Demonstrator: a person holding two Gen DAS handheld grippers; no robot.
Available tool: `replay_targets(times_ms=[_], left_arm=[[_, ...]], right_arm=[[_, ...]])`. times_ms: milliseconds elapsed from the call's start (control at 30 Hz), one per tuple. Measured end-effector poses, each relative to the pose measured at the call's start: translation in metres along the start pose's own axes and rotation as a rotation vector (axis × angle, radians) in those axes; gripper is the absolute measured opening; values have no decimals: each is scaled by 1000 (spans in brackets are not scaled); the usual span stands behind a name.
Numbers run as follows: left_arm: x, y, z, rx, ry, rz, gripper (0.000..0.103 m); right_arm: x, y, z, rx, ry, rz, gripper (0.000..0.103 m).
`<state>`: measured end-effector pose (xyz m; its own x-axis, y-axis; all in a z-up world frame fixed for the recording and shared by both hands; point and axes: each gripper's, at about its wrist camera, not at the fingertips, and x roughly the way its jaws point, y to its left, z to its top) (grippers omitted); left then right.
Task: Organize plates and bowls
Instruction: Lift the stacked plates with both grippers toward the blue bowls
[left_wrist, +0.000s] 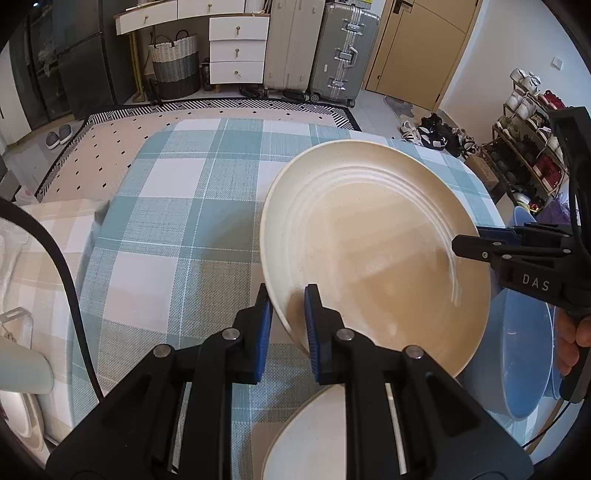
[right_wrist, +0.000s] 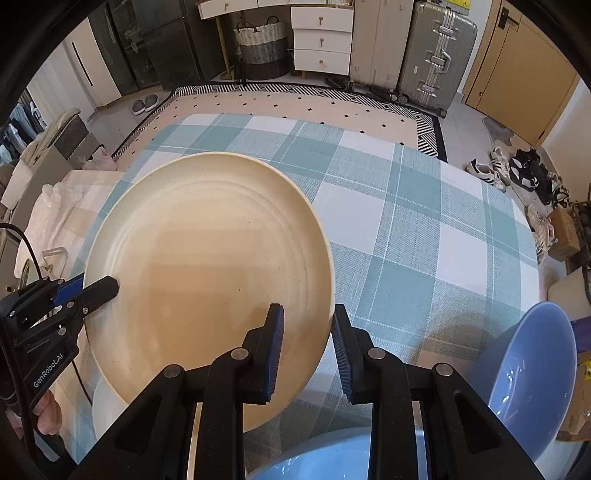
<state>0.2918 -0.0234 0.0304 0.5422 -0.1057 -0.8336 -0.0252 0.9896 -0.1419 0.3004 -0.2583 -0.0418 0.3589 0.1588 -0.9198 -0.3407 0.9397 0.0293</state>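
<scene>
A large cream plate with ridged rings hangs tilted above the plaid tablecloth, held from two sides. My left gripper is shut on its near rim, one blue pad inside and one outside. My right gripper is shut on the opposite rim in the same way. Each gripper shows in the other's view: the right gripper on the plate's right edge, the left gripper on its left edge. A second cream plate lies on the table underneath.
A blue bowl sits at the table's right side, and another blue dish lies under my right gripper. A black cable runs down the left. Suitcases, drawers, a basket and shoes stand on the floor beyond the table.
</scene>
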Motion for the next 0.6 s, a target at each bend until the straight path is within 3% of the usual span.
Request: replay_targets(times_ms=[600], left_arm=[[-74, -1, -37, 23, -73, 19, 14]], right_arm=[[-59, 33, -34, -41, -85, 0, 27]])
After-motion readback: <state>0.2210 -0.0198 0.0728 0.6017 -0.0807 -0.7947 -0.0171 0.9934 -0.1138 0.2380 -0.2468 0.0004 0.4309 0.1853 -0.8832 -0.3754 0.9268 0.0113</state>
